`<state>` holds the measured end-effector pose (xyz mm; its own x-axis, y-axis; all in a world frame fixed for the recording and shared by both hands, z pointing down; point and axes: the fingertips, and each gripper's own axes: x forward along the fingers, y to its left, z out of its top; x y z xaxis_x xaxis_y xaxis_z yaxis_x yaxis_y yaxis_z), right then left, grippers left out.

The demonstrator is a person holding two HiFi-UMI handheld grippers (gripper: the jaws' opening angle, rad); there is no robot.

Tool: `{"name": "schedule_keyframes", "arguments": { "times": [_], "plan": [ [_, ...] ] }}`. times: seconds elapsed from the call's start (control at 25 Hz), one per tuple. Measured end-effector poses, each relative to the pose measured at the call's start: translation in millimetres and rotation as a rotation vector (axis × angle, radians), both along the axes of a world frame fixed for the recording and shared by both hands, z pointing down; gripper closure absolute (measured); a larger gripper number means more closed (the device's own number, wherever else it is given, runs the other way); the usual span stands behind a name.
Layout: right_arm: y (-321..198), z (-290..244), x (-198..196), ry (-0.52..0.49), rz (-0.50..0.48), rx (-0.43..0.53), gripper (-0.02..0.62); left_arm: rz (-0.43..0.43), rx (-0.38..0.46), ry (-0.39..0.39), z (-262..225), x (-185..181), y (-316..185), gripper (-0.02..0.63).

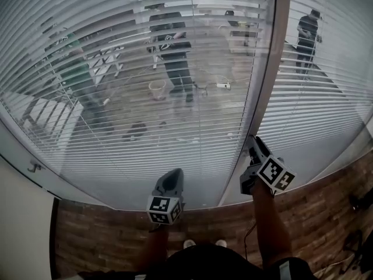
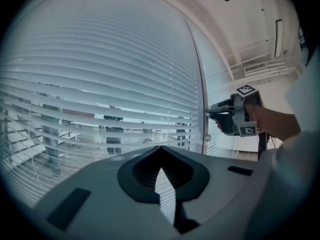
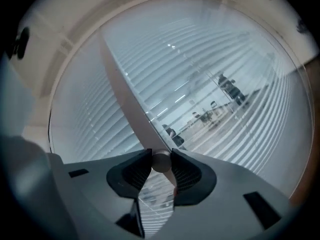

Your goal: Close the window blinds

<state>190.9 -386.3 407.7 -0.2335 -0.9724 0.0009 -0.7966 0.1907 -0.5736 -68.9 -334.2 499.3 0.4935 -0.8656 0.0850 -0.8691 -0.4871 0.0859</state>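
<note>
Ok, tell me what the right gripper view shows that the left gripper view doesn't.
Only the right gripper view: the right hand-held gripper shut on a round knob on the frame post. Only the left gripper view: the left hand-held gripper, jaws together on nothing, and the hand holding the right one. Both: the frame post, the slatted blinds and people beyond the glass.

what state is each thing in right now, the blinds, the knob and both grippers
window blinds: lowered, slats tilted open, room beyond shows through
knob: on the window frame, clamped between the right gripper's jaws
right gripper: shut on the knob
left gripper: shut, nothing between its jaws
</note>
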Motion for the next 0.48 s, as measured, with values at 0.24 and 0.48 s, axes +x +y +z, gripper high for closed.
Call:
{"name": "schedule_keyframes", "arguments": {
  "times": [0.24,0.48],
  "plan": [
    [-1.4,3.5,8.1,-0.453,-0.037,-0.078,0.474,0.005,-0.002,0.003,1.9,1.8,1.7,0.606],
    [0.2,-1.6,4.2,-0.249,-0.033,-0.021,0.474,0.006,-0.007,0.001,2.5,0.0,2.8,0.606]
  ]
}}
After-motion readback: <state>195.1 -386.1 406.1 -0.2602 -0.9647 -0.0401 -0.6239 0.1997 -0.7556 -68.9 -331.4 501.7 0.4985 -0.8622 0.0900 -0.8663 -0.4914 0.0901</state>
